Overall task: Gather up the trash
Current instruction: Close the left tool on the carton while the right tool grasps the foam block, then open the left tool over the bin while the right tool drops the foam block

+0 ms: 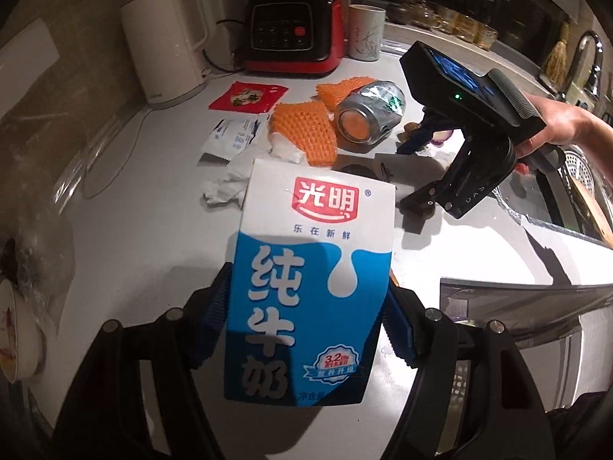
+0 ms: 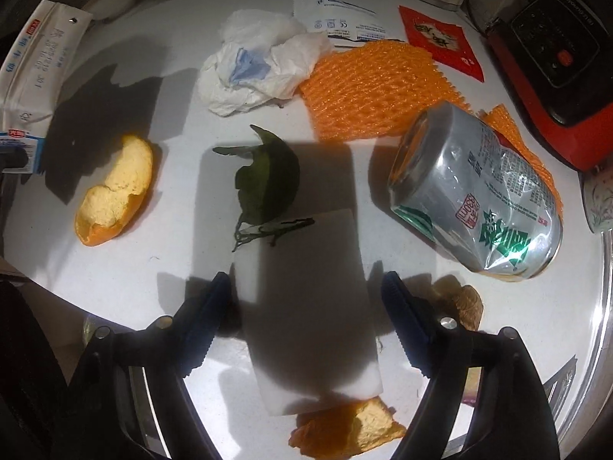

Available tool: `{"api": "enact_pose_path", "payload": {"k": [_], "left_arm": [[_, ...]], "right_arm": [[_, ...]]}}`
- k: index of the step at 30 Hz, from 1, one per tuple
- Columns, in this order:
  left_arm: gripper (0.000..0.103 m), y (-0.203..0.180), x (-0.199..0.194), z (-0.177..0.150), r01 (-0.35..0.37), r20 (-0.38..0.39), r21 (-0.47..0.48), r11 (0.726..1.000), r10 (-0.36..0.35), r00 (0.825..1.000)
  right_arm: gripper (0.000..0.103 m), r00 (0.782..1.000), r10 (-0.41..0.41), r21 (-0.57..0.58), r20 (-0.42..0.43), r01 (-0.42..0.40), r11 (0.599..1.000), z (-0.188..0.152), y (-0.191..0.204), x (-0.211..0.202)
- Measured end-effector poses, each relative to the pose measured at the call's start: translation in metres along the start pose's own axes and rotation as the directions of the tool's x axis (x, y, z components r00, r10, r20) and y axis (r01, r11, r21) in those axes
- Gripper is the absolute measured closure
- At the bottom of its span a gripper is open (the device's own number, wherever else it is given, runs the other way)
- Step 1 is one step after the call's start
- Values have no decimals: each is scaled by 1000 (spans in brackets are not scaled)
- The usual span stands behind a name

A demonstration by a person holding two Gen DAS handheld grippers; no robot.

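Note:
My left gripper is shut on a blue and white milk carton and holds it above the white counter; the carton also shows at the left edge of the right wrist view. My right gripper is open, its jaws on either side of a white block lying on the counter; it also shows in the left wrist view. Around it lie a crushed silver can, orange foam netting, crumpled tissue, green leaves and orange peels.
A white kettle, a red and black blender base and a mug stand at the back. A red packet and a white wrapper lie nearby. A sink is at the right, a bowl at the left.

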State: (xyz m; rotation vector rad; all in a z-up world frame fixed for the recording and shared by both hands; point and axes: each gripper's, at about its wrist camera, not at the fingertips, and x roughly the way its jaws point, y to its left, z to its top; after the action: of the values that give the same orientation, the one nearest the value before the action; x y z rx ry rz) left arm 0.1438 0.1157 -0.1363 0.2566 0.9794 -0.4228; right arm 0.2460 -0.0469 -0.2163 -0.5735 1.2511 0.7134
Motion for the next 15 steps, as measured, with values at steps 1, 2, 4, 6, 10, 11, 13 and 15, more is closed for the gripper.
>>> {"api": "enact_pose_path", "payload": {"k": [1,2,4,6,10,11,13,15], "left_arm": [[35,2,0,-1,-14,-7,-23,1000,14,1000],[35,5,0,-3,-21,-10,-42,999,21,1000],[35,9,1,-5,-32,-19,-72,997,31,999],[35,11,0,-5,-45,-19,-98,994,44,999],[35,14,-4,-2,-58,1,-129,990,59,998],[35,15,-5,-1,-55,8,-133,990,57,998],[35,16,-6,4,-51,21,-134,990,55,998],[35,14,-7,10,-44,32,-126,991,48,998]], "right_arm": [[43,1000,8,14,6,-8,1000,2,-4,-1],[43,1000,20,30,0,-19,999,3,-8,-1],[44,1000,21,32,6,-21,999,4,-9,-4],[44,1000,-1,16,14,1,1000,4,-5,-9],[44,994,-90,-34,69,92,995,3,14,-34],[44,988,-129,-47,85,134,990,4,19,-41],[44,974,-196,-57,118,204,977,8,22,-54],[44,953,-264,-44,148,273,961,9,27,-64]]}}
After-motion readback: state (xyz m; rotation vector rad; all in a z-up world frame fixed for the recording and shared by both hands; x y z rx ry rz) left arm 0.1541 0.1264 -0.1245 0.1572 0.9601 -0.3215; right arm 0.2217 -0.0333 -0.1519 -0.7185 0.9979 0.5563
